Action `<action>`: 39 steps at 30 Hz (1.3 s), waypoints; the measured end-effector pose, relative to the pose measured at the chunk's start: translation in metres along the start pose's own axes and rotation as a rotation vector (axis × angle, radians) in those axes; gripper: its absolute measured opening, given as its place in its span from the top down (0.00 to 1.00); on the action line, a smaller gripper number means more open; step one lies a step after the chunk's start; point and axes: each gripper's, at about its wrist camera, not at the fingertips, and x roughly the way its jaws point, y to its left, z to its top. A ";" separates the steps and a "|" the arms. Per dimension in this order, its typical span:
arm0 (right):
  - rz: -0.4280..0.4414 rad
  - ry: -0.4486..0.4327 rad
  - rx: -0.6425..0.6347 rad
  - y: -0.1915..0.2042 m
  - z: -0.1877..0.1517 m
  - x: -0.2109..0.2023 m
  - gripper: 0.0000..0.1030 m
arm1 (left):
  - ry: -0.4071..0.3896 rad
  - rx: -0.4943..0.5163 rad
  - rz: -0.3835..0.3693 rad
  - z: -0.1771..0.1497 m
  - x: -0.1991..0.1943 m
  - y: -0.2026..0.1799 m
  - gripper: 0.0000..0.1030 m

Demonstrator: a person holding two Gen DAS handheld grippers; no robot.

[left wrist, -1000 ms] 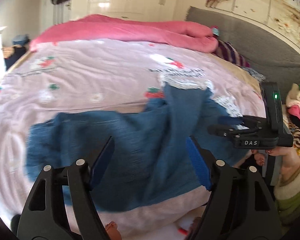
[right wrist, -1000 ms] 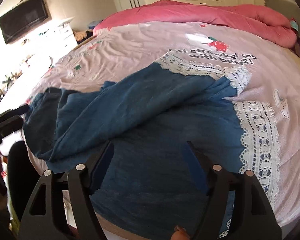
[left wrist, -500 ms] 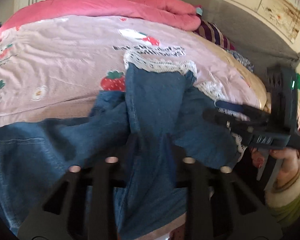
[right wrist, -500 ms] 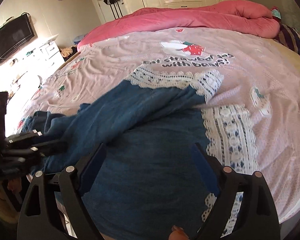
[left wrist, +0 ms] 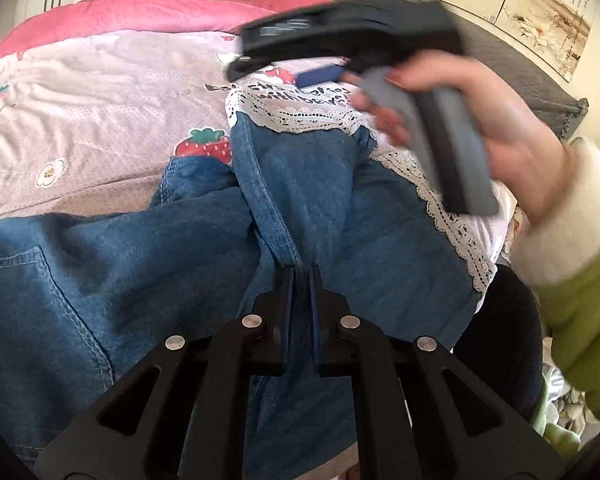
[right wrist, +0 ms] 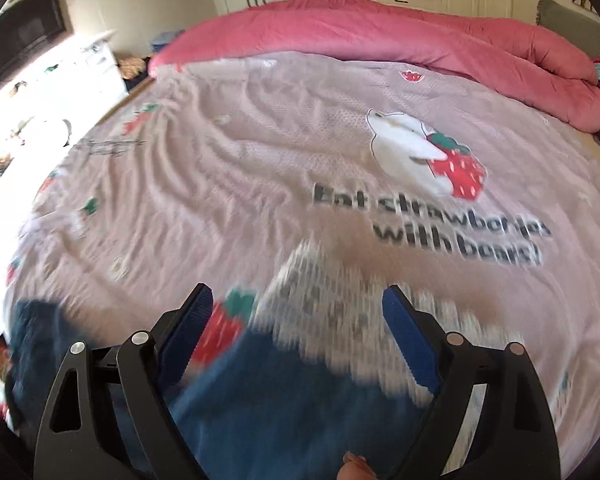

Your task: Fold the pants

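While we scan from the left, we see the blue denim pants (left wrist: 111, 276) spread rumpled across the near side of the bed (left wrist: 99, 92), on its pink strawberry-print cover. A stitched pocket panel lies at far left in the left wrist view; the legs run away from the camera toward a white lace hem (left wrist: 300, 116). At centre the left tool (left wrist: 301, 276) is fully closed, its pads pinching a raised seam fold of the pants. A second strip of lace trim (left wrist: 456, 220) runs down the right edge of the denim. Upper right in that view, the right tool (left wrist: 324, 74) hangs above the lace hem, blurred, held by a hand (left wrist: 496, 120) with a cream cuff and a green sleeve (left wrist: 580, 296). A rolled pink quilt (left wrist: 159, 12) lies across the far side of the bed.

From the right wrist view, the right tool (right wrist: 295, 324) stands wide open with nothing between its pads; the blurred pants and lace sit below it. The printed bear and lettering (right wrist: 432, 224) lie beyond it, to the right.
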 end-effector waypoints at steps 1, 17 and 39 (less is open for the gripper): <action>-0.024 0.024 -0.011 0.002 0.005 0.011 0.16 | 0.002 -0.005 -0.003 -0.001 0.001 0.001 0.98; 0.044 -0.049 0.066 -0.031 -0.001 -0.016 0.89 | -0.016 -0.017 0.013 -0.001 -0.006 0.013 0.98; 0.186 -0.094 0.380 -0.129 -0.232 -0.153 0.57 | 0.005 0.133 0.007 -0.023 -0.026 -0.026 0.98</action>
